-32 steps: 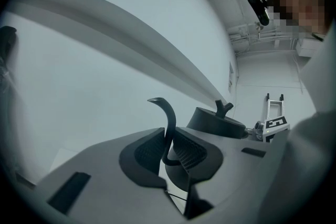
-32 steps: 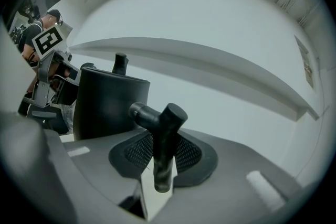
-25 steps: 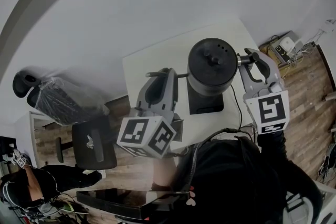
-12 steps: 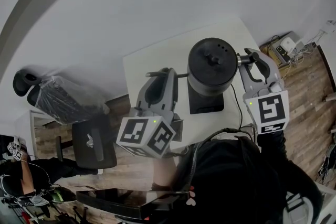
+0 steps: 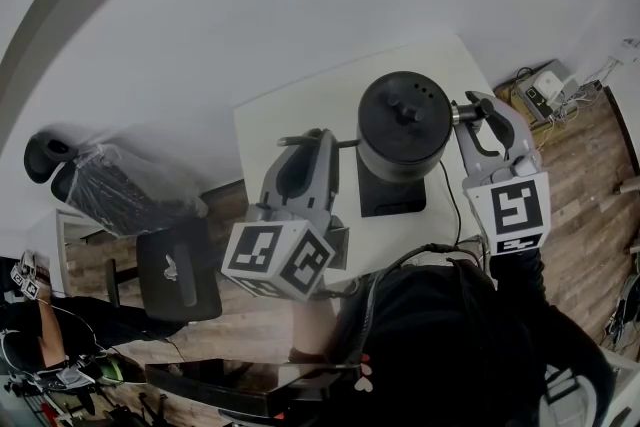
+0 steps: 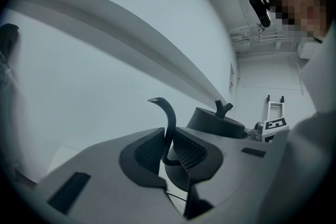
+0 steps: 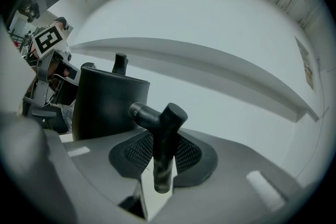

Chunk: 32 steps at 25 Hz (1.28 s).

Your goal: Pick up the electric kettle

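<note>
So, left gripper (image 5: 320, 141): nearest to me, on the left of the kettle; in the left gripper view (image 6: 168, 147) my jaws are drawn in narrow, both pads pressed on the thin curved spout (image 6: 169, 118).
Right gripper (image 5: 474, 107): on the kettle's right; in the right gripper view (image 7: 164, 157) my jaws are closed on the upright bar of the handle (image 7: 164, 149), whose short stub runs back to the body.
Kettle (image 5: 403, 125): black and round, held between my two grippers and directly over its base; I cannot tell whether it rests on the base or hangs just above it.
Lid (image 6: 215, 123): on, with a forked knob (image 6: 223, 108) standing at its middle.
Base (image 5: 392, 197): dark square on the table, near the edge on my side.
Cord (image 5: 447, 205): runs from the base toward me, off the table edge.
Table (image 5: 290, 110): white, set against the wall.
Chair (image 5: 180, 277): dark, on the wood floor (image 5: 590, 175), left of the table.
Wall (image 5: 300, 5): plain and pale, behind everything.
</note>
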Each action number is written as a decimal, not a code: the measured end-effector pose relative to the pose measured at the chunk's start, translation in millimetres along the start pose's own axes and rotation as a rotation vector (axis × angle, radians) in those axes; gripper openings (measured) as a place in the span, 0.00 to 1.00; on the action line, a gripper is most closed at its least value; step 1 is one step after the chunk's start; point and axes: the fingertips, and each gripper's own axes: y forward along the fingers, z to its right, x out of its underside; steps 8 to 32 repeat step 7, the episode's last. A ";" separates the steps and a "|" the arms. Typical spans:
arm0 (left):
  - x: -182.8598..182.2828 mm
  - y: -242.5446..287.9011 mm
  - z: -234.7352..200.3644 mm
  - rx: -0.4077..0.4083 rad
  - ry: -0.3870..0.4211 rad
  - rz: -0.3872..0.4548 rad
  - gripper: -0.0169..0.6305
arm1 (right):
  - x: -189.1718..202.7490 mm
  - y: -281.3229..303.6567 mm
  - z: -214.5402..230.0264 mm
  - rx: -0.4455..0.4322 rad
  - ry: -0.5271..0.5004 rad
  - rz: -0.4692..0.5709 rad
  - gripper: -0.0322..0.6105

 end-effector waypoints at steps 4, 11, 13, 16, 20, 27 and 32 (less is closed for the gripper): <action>1.3 0.4 -0.3 0.007 0.000 0.005 0.10 | 0.6 0.3 0.0 0.001 0.003 0.000 0.18; 2.3 0.8 -1.2 0.010 -0.001 0.008 0.10 | 0.9 0.6 -0.4 0.001 0.004 0.001 0.18; 2.3 0.8 -1.2 0.010 -0.001 0.008 0.10 | 0.9 0.6 -0.4 0.001 0.004 0.001 0.18; 2.3 0.8 -1.2 0.010 -0.001 0.008 0.10 | 0.9 0.6 -0.4 0.001 0.004 0.001 0.18; 2.3 0.8 -1.2 0.010 -0.001 0.008 0.10 | 0.9 0.6 -0.4 0.001 0.004 0.001 0.18; 2.3 0.8 -1.2 0.010 -0.001 0.008 0.10 | 0.9 0.6 -0.4 0.001 0.004 0.001 0.18; 2.3 0.8 -1.2 0.010 -0.001 0.008 0.10 | 0.9 0.6 -0.4 0.001 0.004 0.001 0.18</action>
